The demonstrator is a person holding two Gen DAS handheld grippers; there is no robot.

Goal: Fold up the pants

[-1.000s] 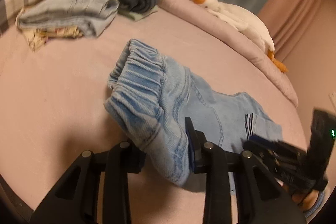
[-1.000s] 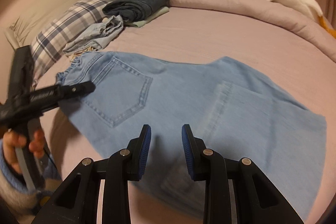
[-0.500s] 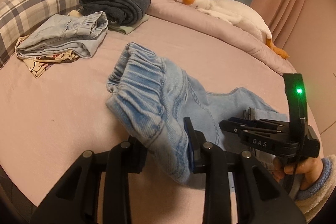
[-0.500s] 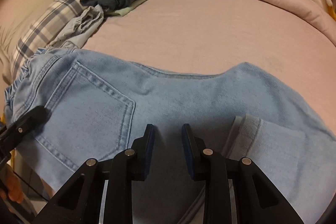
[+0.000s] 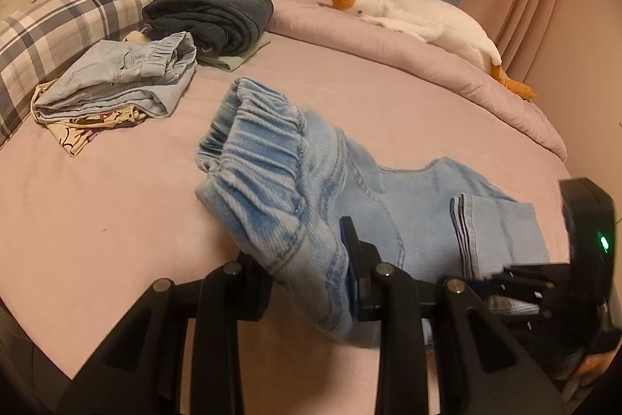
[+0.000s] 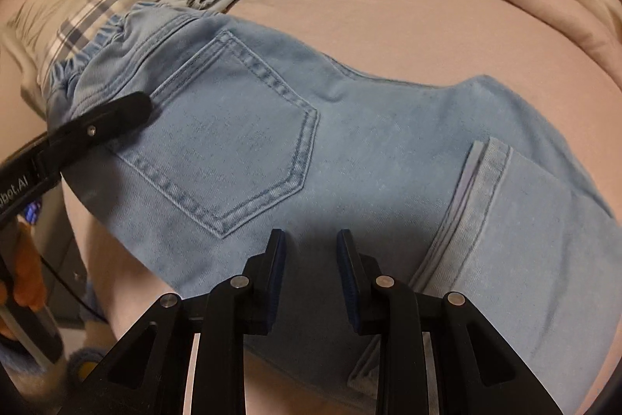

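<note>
Two hand-held grippers work over one pair of light blue pants [image 6: 350, 150] spread on the pink bed [image 5: 101, 205], close to its near edge. The left gripper [image 5: 307, 259] points steeply down, and its jaws are clamped on the gathered elastic waistband [image 5: 264, 158], holding that end lifted off the sheet so the denim bunches and droops between the black fingers. In the right wrist view the same gripper reaches in from the left edge, one black finger lying across the cloth just beside the back pocket [image 6: 233, 139], with a hand behind it partly visible at the lower left. The right gripper [image 6: 311, 259] tilts even more steeply downward over the seat of the pants, just below the pocket's point; its blue-padded jaws stand a little apart with nothing between them, and whether the tips touch the denim cannot be told. To its right a leg is folded back over the body of the pants, its hem [image 6: 470, 189] lying on top. Farther up the bed, toward the left side, sit a folded pale denim garment [image 5: 120, 76] on a patterned cloth, then a folded dark garment [image 5: 214, 14] beside a plaid pillow [image 5: 54, 26]. Along the far edge a rumpled duvet carries a white goose plush [image 5: 420, 18].
</note>
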